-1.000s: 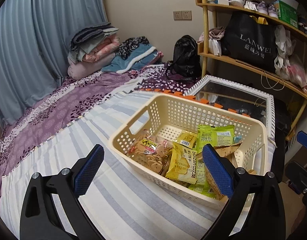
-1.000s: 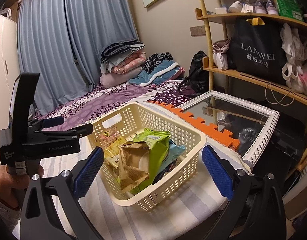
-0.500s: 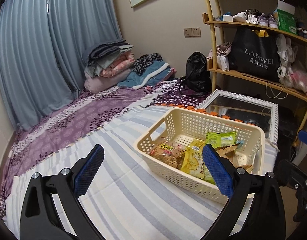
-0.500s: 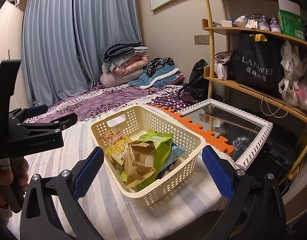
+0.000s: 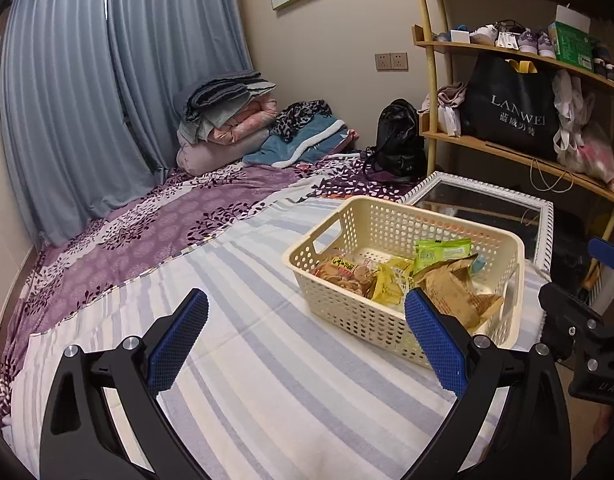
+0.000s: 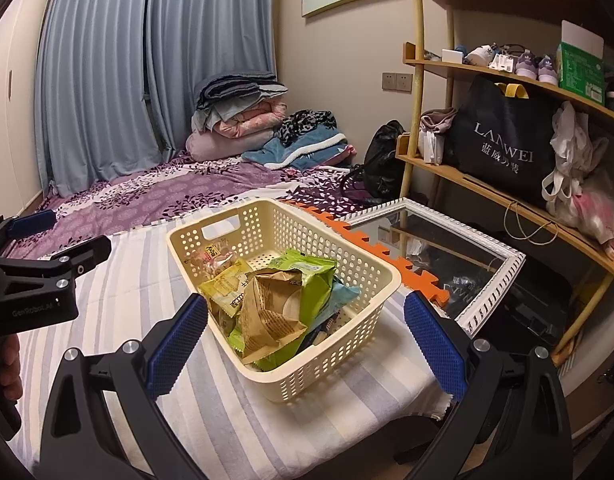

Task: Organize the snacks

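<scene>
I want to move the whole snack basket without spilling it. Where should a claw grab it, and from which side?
Grip the cream basket at the cutout handle in its far short wall, coming from above with one finger through the slot. The rim there is bare, while the brown packet and green packet pile up toward the near end. With both claws, probably take both short ends.

The left gripper [image 5: 307,344] is held with its blue-padded fingers [image 5: 179,338] spread wide and nothing between them, above a striped bed sheet [image 5: 267,380]. A cream perforated basket [image 5: 347,312] is seen ahead and toward the right finger, whose pad overlaps its near wall; in it a brown packet [image 5: 451,292], a green packet [image 5: 441,252], a yellow packet [image 5: 389,280] and a bag of biscuits [image 5: 343,272] are piled. Part of the right gripper [image 5: 587,332] is seen at the far right edge, beyond the right finger, and a white-framed mirror [image 5: 547,216] is seen beyond the basket.
</scene>
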Motion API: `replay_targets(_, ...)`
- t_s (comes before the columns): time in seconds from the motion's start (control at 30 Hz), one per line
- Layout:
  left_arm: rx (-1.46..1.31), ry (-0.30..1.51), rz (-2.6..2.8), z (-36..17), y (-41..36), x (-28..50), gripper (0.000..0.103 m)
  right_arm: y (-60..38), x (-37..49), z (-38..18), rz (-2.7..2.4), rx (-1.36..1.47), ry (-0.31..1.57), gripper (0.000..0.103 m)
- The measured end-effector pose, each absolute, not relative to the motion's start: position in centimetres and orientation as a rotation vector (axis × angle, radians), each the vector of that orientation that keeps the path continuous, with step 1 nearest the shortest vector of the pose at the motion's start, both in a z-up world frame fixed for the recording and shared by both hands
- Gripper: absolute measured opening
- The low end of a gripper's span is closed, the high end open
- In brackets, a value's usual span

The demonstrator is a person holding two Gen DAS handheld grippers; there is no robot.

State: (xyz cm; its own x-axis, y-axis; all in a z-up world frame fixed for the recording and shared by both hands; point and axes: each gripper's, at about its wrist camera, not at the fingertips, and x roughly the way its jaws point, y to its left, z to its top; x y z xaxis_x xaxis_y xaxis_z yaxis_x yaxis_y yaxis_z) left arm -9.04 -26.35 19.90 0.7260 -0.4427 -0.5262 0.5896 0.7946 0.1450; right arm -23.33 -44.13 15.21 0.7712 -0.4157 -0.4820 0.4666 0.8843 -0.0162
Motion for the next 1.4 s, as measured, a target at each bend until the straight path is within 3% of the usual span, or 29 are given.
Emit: replay_targets(1.4, 0.533, 0.535, -0.583, 16.3, -33.5, -7.2, 0.100, -46.6, -19.9, 11.8, -0.468, 0.101, 0.553, 0.098)
